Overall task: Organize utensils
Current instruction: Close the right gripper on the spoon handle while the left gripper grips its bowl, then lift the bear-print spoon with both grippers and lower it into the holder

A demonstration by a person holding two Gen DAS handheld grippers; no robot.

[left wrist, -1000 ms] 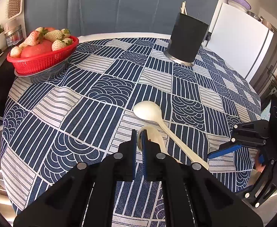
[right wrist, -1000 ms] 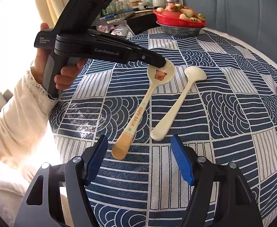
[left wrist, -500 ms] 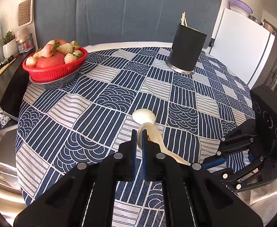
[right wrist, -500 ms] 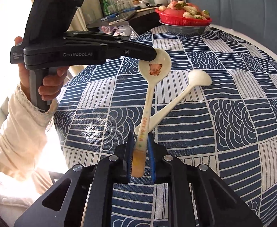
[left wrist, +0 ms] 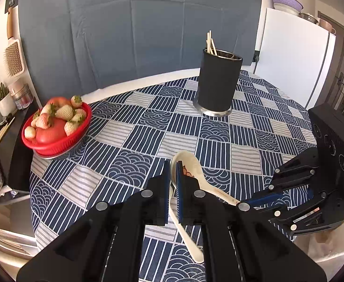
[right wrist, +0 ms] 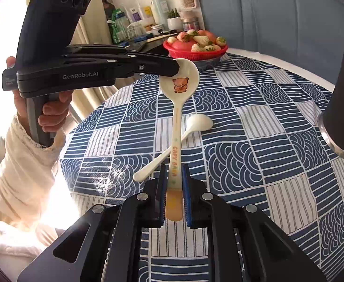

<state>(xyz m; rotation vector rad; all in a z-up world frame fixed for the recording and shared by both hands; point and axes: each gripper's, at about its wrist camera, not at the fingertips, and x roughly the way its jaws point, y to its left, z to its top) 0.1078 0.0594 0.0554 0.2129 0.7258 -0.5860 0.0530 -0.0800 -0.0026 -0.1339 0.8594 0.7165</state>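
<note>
Above the tablecloth (right wrist: 254,127), the printed spoon (right wrist: 180,87) hangs lifted between both tools, with a little brown animal in its bowl and "CAPY BARA" lettered along its handle. The left gripper (right wrist: 175,67) pinches the rim of its bowl, fingers drawn almost together on that thin edge; in the left wrist view the bowl stands edge-on between the blue pads of the left gripper (left wrist: 171,171). The right gripper (right wrist: 174,188) clamps the orange-tipped end of the handle, its pads close against both sides. Beneath the held spoon a plain white spoon (right wrist: 186,129) lies flat on the blue-and-white patterned cloth, its handle crossing under the printed one. Farther off on the table stands a black utensil holder (left wrist: 218,82) with chopsticks (left wrist: 210,43) poking out of it, upright on a metal base. A red basket of strawberries (left wrist: 56,127) sits near the table's left edge.
</note>
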